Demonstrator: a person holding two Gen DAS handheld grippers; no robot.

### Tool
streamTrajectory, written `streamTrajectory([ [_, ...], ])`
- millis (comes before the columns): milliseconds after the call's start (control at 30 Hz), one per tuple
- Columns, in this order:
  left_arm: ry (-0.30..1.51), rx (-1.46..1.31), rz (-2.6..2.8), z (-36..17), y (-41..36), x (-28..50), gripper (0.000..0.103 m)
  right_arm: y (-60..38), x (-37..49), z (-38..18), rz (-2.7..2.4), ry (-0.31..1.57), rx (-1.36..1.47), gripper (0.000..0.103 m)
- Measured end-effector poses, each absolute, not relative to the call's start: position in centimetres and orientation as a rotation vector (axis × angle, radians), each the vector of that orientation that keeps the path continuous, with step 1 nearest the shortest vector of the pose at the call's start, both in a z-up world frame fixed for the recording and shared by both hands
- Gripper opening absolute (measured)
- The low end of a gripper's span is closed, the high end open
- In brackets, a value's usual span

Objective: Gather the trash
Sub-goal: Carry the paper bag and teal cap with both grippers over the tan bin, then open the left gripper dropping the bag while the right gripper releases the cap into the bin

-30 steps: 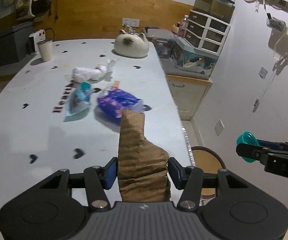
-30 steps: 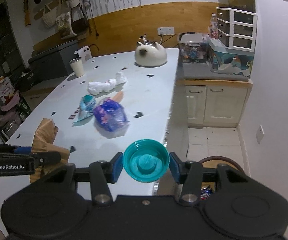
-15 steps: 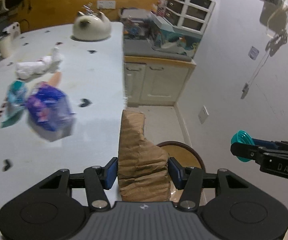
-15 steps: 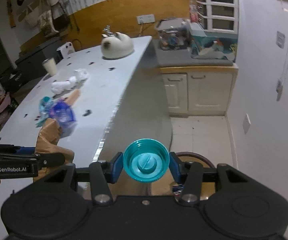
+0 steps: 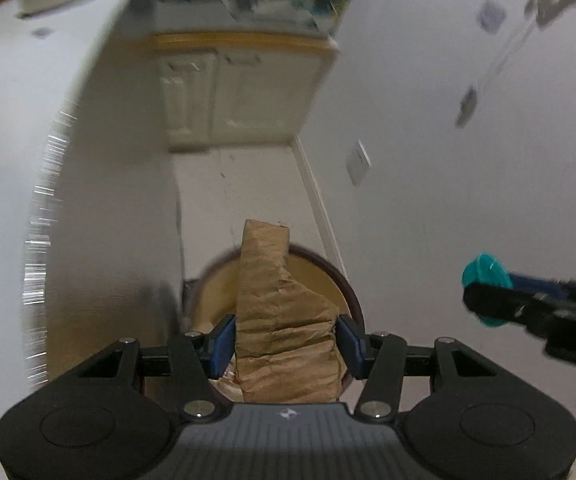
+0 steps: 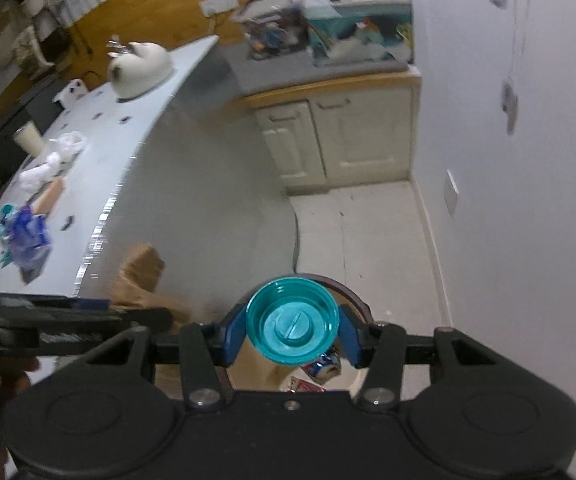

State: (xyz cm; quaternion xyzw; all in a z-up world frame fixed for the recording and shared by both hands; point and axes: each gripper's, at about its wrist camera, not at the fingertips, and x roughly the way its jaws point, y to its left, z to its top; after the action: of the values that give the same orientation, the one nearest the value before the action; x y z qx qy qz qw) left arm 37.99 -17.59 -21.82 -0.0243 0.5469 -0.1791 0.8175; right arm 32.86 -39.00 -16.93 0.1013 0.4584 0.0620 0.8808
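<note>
Trash bin [image 5: 344, 280] on the floor sits below both grippers: left gripper [image 5: 286, 338] fingers clamp crumpled brown paper [image 5: 284, 320], right gripper [image 6: 293, 330] fingers clamp a teal lid [image 6: 292, 328], positioned for drop-in.

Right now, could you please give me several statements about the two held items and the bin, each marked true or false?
1. The left gripper holds a crumpled brown paper bag. True.
2. The right gripper holds a red can. False: its jaws clamp a teal lid.
3. The round bin stands on the floor beside the table. True.
4. The bin is empty. False: wrappers lie inside.
5. The table holds no more trash. False: a blue packet remains.
</note>
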Motion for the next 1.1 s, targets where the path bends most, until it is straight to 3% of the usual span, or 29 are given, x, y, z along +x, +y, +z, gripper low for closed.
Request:
streamTrajectory([
  [200,1.257,-0.01,-0.485,-28.9,-21.1,40.6,0.054,-41.6,34.4,-20.8,0.069,1.016,0.282,0.05],
  [367,1.298,-0.018,-0.581,-33.2,-23.4,42.1,0.064,-43.0,35.4,-24.3,0.03,1.065,0.344,0.05],
  [500,1.35,0.006,-0.602,-36.2,-24.2,42.2,0.078,-43.4,36.2,-27.0,0.008,1.097,0.398,0.05],
  [600,1.382,0.005,-0.584,-38.0,-24.1,42.3,0.079,-43.3,36.9,-28.8,0.003,1.124,0.429,0.05],
  [1100,1.368,-0.042,-0.447,-38.3,-20.9,40.6,0.101,-40.5,40.2,-34.4,0.084,1.234,0.442,0.05],
])
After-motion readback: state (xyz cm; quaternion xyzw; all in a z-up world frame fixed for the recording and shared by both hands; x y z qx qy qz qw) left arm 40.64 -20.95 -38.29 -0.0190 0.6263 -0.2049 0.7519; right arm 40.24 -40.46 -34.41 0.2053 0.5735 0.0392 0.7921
